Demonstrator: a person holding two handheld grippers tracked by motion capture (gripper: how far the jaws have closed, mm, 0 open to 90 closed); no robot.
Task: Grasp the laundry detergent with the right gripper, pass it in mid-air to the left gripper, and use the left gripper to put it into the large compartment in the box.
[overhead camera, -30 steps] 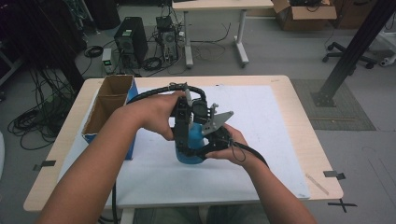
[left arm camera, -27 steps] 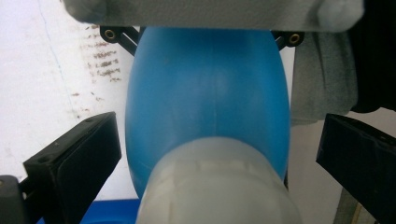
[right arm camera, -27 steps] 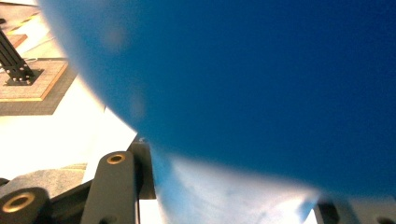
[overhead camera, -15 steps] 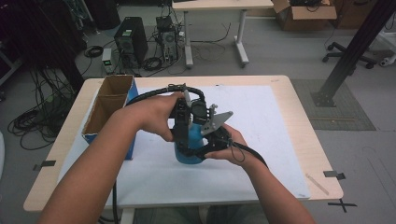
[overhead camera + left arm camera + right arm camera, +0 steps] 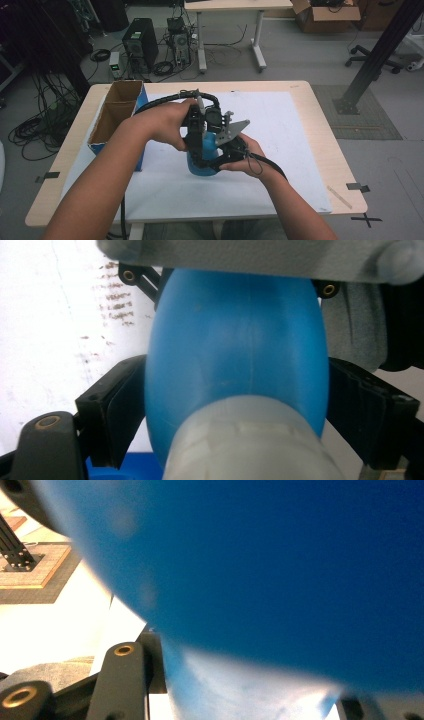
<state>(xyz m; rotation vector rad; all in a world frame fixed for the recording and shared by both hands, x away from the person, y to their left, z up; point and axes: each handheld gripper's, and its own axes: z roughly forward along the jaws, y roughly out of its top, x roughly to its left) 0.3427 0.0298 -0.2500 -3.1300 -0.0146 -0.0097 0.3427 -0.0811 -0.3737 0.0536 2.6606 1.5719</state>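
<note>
Gripping a smooth blue plastic bulb-shaped bottle (image 5: 235,350), the left claw (image 5: 235,405) has its two black jaws set against the bottle's flanks, one at 9 o'clock and one at 3 o'clock in the left gripper view; the jaws have just been closing, with the bottle between them. A pale translucent cap (image 5: 250,440) on the bottle's neck lies at 6 o'clock in that view, nearest the camera. The right claw (image 5: 240,690) is pressed onto the same blue bottle, whose body spreads from 12 to 4 o'clock in the right gripper view, too close and blurred to tell where its pads bear. In the high view the left claw (image 5: 196,142) descends on the bottle from 11 o'clock, held by the person's left hand (image 5: 162,122), while the right claw (image 5: 220,150) meets the bottle from 3 o'clock, held by the right hand (image 5: 247,157) and topped by its grey three-cornered plate (image 5: 231,131). The bottle (image 5: 202,160) stands near the middle of the white sheet (image 5: 300,125) covering the pale wooden desk (image 5: 330,150). An open brown cardboard box with blue sides (image 5: 115,117) rests at 9 o'clock on the desk, apart from the bottle.
</note>
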